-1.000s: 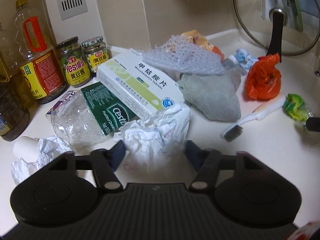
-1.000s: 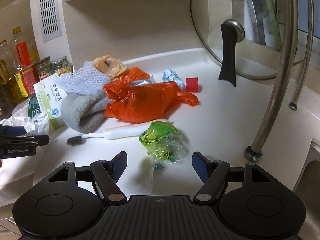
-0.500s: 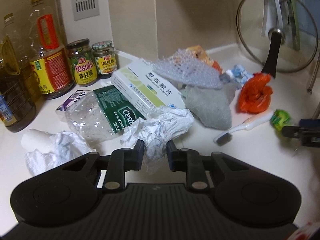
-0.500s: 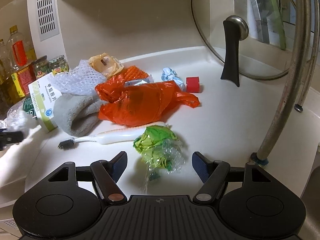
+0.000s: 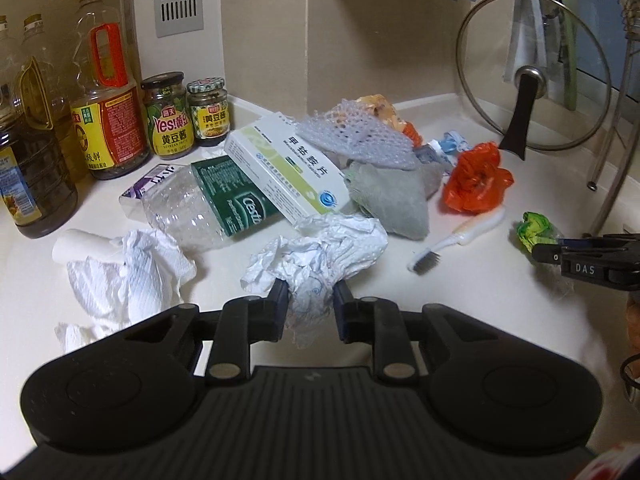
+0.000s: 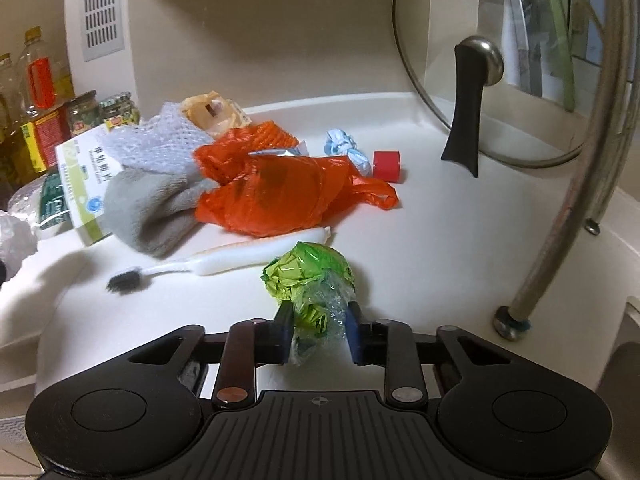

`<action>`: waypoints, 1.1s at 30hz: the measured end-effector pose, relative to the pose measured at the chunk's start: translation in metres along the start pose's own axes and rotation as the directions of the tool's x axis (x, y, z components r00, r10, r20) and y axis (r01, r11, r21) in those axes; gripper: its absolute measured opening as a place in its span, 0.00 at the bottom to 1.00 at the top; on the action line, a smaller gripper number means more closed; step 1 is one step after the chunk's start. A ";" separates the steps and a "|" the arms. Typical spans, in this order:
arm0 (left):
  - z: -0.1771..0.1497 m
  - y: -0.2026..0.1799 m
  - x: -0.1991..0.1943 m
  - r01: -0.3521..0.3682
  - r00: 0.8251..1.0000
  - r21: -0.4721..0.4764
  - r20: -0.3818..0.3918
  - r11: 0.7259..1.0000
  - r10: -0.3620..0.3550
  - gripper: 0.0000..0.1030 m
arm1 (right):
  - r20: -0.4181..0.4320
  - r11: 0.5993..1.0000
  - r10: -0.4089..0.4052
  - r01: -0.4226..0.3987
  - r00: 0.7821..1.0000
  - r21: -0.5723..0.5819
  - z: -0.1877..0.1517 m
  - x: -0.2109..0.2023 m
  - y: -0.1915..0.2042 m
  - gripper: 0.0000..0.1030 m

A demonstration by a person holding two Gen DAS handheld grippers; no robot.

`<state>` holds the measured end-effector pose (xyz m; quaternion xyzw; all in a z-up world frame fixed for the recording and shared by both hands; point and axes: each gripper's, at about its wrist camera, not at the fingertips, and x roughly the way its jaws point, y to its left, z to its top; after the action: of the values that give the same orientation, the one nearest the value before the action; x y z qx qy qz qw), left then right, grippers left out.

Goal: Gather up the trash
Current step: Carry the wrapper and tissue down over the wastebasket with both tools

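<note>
Trash is strewn over a white counter. My left gripper is shut on a crumpled white paper towel, which bulges out ahead of the pads; the same towel shows at the left edge of the right wrist view. My right gripper has its jaws closing on a green crumpled wrapper, and both pads press into its clear plastic tail. In the left wrist view the right gripper sits at the far right against the green wrapper.
Behind lie an orange plastic bag, a white toothbrush, a grey cloth, a medicine box, a crushed clear bottle and another paper towel. Oil bottles and jars line the left wall. A glass lid and a faucet pipe stand right.
The left jaws closed on the white paper towel and drew back and up with it. The right jaws, wide open before, have come together on the green wrapper.
</note>
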<state>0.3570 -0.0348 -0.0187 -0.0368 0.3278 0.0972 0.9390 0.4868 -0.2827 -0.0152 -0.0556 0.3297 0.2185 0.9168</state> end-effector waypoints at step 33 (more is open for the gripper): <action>-0.150 0.054 -0.071 0.148 0.955 -0.063 -0.251 0.987 -0.159 0.21 | -0.299 0.898 0.280 -0.359 0.912 -0.255 -0.119 -0.091 0.192 0.25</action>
<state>0.1998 -0.0132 -0.0920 -0.0947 0.4401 0.0256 0.8926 0.2715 -0.1728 -0.0418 -0.1684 0.4117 0.4063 0.7982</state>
